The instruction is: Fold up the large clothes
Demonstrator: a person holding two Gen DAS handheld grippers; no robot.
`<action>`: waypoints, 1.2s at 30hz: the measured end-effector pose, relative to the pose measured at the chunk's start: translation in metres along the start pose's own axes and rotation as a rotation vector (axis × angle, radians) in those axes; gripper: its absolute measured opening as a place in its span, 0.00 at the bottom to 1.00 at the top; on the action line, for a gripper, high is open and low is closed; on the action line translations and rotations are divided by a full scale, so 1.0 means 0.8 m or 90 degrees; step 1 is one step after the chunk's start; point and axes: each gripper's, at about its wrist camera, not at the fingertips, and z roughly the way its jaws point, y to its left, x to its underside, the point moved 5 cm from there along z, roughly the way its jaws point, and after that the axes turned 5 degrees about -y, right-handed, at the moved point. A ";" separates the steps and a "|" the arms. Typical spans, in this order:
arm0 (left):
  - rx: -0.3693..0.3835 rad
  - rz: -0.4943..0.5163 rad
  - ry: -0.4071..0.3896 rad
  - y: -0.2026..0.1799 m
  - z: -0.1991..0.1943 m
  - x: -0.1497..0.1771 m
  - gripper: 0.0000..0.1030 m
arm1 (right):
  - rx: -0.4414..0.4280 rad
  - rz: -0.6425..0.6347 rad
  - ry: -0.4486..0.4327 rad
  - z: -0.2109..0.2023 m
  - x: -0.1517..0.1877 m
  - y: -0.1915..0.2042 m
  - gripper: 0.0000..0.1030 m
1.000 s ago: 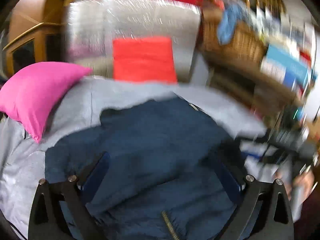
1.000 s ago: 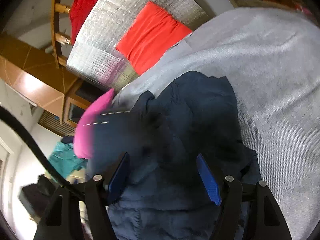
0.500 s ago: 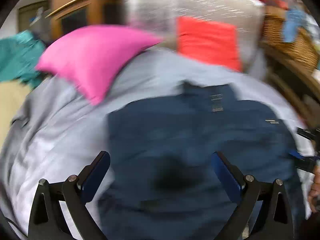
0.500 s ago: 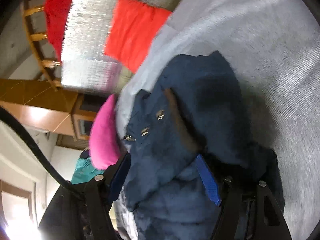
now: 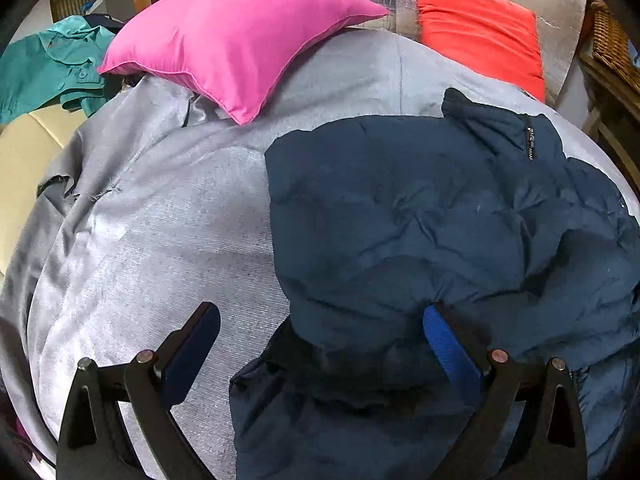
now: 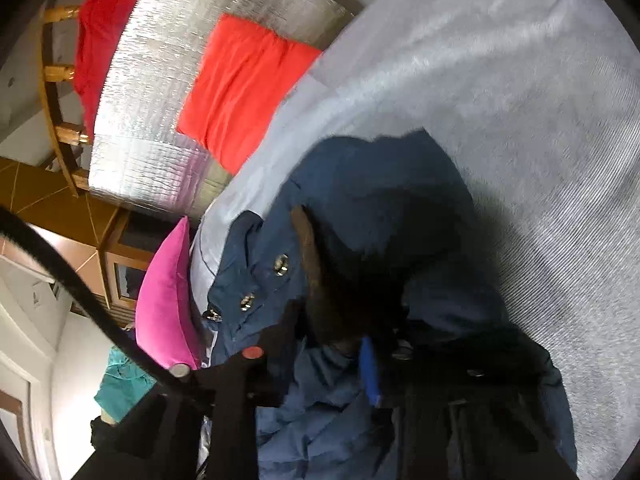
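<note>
A navy puffer jacket lies rumpled on a grey-covered bed, its zip collar at the far right. My left gripper is open, low over the jacket's near left edge, with the right finger against the fabric and the left finger over the grey cover. In the right wrist view the jacket shows its snap buttons and a brown trim. My right gripper sits tilted and buried in the jacket folds; only one blue pad shows, so its state is unclear.
A pink pillow lies at the bed's far left and a red cushion leans on a silver quilted headboard. A teal shirt lies off the left edge. A wicker basket stands at the right.
The left gripper has swung left, so the jacket now sits to its right with grey cover below. The right gripper has tilted and sunk into the jacket folds, its fingers closer together.
</note>
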 end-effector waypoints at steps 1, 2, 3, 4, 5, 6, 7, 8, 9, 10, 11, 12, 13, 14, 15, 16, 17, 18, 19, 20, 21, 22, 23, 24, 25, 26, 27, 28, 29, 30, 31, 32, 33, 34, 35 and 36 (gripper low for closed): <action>-0.001 -0.001 -0.002 0.001 0.000 -0.001 0.98 | -0.002 -0.029 -0.015 -0.009 0.000 0.011 0.19; -0.005 -0.002 -0.006 0.001 -0.003 -0.001 0.98 | -0.002 -0.056 -0.029 -0.016 -0.001 0.023 0.19; -0.008 -0.002 -0.011 0.003 -0.010 -0.004 0.98 | -0.006 -0.095 -0.047 -0.028 0.001 0.039 0.19; -0.013 0.000 -0.018 0.003 -0.014 -0.005 0.98 | -0.014 -0.132 -0.060 -0.039 0.005 0.055 0.19; -0.018 0.002 -0.025 0.003 -0.016 -0.008 0.98 | -0.023 -0.160 -0.068 -0.048 0.009 0.068 0.19; -0.022 0.005 -0.036 0.003 -0.020 -0.011 0.98 | -0.030 -0.190 -0.073 -0.058 0.016 0.079 0.19; -0.023 0.005 -0.044 0.003 -0.023 -0.013 0.98 | -0.028 -0.213 -0.077 -0.067 0.022 0.086 0.19; -0.022 0.004 -0.053 0.003 -0.027 -0.016 0.98 | -0.020 -0.228 -0.081 -0.074 0.027 0.088 0.19; -0.019 0.003 -0.055 0.003 -0.027 -0.017 0.98 | -0.009 -0.230 -0.081 -0.079 0.030 0.084 0.19; -0.017 0.001 -0.054 0.003 -0.027 -0.018 0.98 | 0.007 -0.225 -0.077 -0.081 0.031 0.076 0.19; -0.018 0.001 -0.047 0.003 -0.024 -0.017 0.98 | 0.026 -0.214 -0.065 -0.077 0.030 0.065 0.19; -0.022 0.002 -0.038 0.002 -0.019 -0.017 0.98 | 0.045 -0.195 -0.054 -0.072 0.027 0.050 0.19; -0.027 0.005 -0.025 0.002 -0.012 -0.015 0.98 | 0.061 -0.171 -0.040 -0.064 0.022 0.035 0.19; -0.032 0.010 -0.010 0.001 -0.005 -0.011 0.98 | 0.069 -0.139 -0.012 -0.054 0.021 0.019 0.21; -0.032 0.013 0.001 0.000 0.002 -0.008 0.98 | 0.060 -0.106 0.021 -0.042 0.022 0.009 0.22; -0.031 0.013 0.004 0.000 0.005 -0.007 0.98 | 0.042 -0.063 0.048 -0.032 0.021 -0.003 0.22; -0.031 0.013 0.005 -0.001 0.007 -0.007 0.98 | 0.024 -0.028 0.064 -0.028 0.019 -0.012 0.29; -0.030 0.015 0.003 -0.001 0.006 -0.007 0.98 | 0.005 -0.002 0.075 -0.024 0.017 -0.017 0.35; -0.029 0.018 0.002 -0.001 0.006 -0.008 0.98 | -0.022 0.023 0.081 -0.021 0.014 -0.021 0.49; -0.028 0.019 0.001 -0.001 0.006 -0.008 0.98 | -0.047 0.044 0.082 -0.019 0.011 -0.023 0.57; -0.026 0.019 0.003 -0.001 0.007 -0.007 0.98 | -0.060 0.057 0.079 -0.017 0.010 -0.023 0.57; -0.024 0.017 0.006 -0.001 0.008 -0.006 0.98 | -0.066 0.064 0.074 -0.017 0.009 -0.023 0.57; -0.020 0.014 0.009 0.000 0.009 -0.005 0.98 | -0.067 0.064 0.070 -0.016 0.008 -0.023 0.57; -0.016 0.010 0.012 0.000 0.010 -0.004 0.98 | -0.071 0.062 0.062 -0.016 0.007 -0.024 0.57; -0.013 0.008 0.014 0.001 0.010 -0.003 0.98 | -0.081 0.061 0.050 -0.015 0.005 -0.022 0.57; -0.010 0.007 0.015 0.001 0.010 -0.002 0.98 | -0.089 0.059 0.043 -0.014 0.005 -0.019 0.57; -0.009 0.007 0.015 0.001 0.010 -0.001 0.98 | -0.092 0.052 0.036 -0.009 0.005 -0.017 0.57; -0.008 0.008 0.014 0.002 0.009 -0.001 0.98 | -0.090 0.042 0.033 -0.005 0.003 -0.011 0.54; -0.008 0.010 0.012 0.002 0.007 0.001 0.98 | -0.082 0.026 0.032 0.000 0.004 -0.007 0.49; -0.009 0.014 0.009 0.002 0.005 0.002 0.98 | -0.061 0.002 0.031 0.004 0.007 -0.002 0.33; -0.010 0.018 0.005 0.001 0.003 0.003 0.98 | -0.032 -0.020 0.027 0.005 0.010 0.002 0.20; -0.012 0.022 0.000 0.002 0.000 0.003 0.98 | -0.017 -0.033 0.026 0.009 0.013 0.006 0.20; -0.015 0.023 -0.003 0.003 -0.002 0.002 0.98 | -0.012 -0.040 0.021 0.007 0.014 0.006 0.19; -0.018 0.023 -0.007 0.004 -0.004 0.001 0.98 | -0.004 -0.058 0.010 0.002 0.015 0.013 0.16; -0.021 0.019 -0.012 0.007 -0.007 -0.001 0.98 | 0.000 -0.075 0.001 -0.007 0.015 0.016 0.15; -0.024 0.014 -0.017 0.009 -0.010 -0.003 0.98 | 0.002 -0.099 -0.016 -0.018 0.015 0.025 0.14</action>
